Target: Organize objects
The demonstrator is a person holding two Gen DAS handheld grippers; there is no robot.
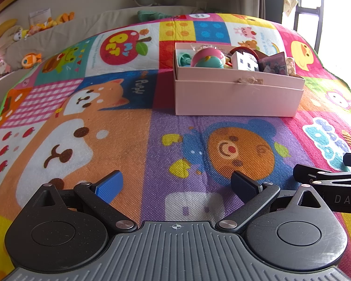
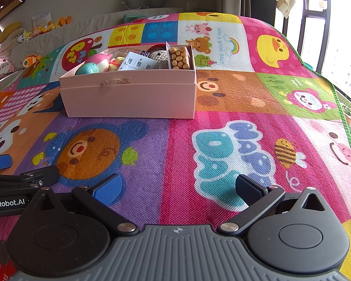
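A pink cardboard box (image 1: pixel 236 96) (image 2: pixel 131 98) sits on a colourful cartoon play mat (image 1: pixel 128 121) (image 2: pixel 222 98). Inside lie a pink and teal ball toy (image 1: pixel 207 58) (image 2: pixel 93 64), a white block with square holes (image 1: pixel 244 62) (image 2: pixel 138 63), a grey crocheted toy (image 2: pixel 160 56), a dark card (image 1: pixel 275 64) and a clear case of tan beads (image 2: pixel 179 57) (image 1: pixel 290 66). My left gripper (image 1: pixel 176 185) hovers open low over the mat, well short of the box. My right gripper (image 2: pixel 179 187) is open too, beside it on the right, holding nothing.
Plush toys (image 1: pixel 32 59) (image 2: pixel 30 61) lie along a beige sofa at the back left. A window (image 2: pixel 339 46) is at the right past the mat's green edge. Each gripper's side shows in the other's view, the right gripper (image 1: pixel 332 182) and the left gripper (image 2: pixel 16 187).
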